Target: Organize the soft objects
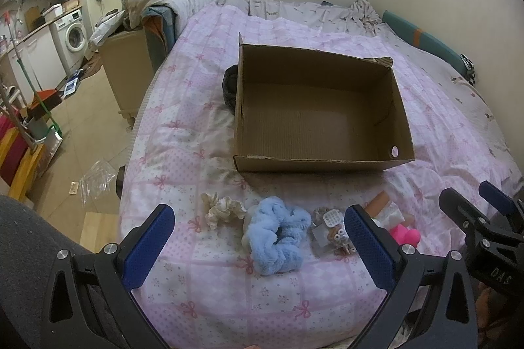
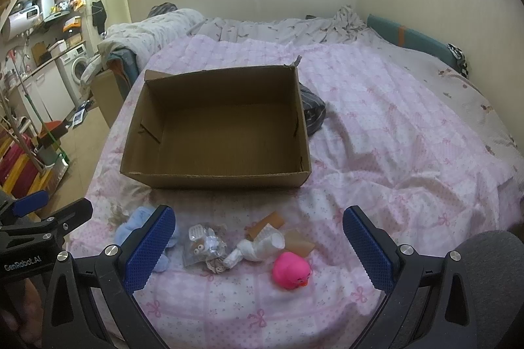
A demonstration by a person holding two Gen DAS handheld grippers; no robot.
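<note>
An open, empty cardboard box [image 1: 404, 132] stands on the pink bed cover; it also shows in the right wrist view [image 2: 137, 126]. In front of it lie a blue fluffy scrunchie [image 1: 278, 234], a cream scrunchie [image 1: 222, 208], a clear bag of small trinkets [image 1: 330, 232], a white cloth bundle with brown pieces [image 2: 262, 242] and a pink rubber duck [image 2: 290, 269]. My left gripper [image 1: 258, 245] is open, hovering just before the blue scrunchie. My right gripper [image 2: 258, 245] is open, hovering before the bag, bundle and duck.
A dark cloth [image 1: 229, 83] lies against the box's far side. Crumpled grey bedding [image 1: 294, 8] fills the back of the bed. The bed edge drops to the floor on the left, with a brown bin [image 1: 127, 70] and a kitchen area [image 1: 65, 31] beyond.
</note>
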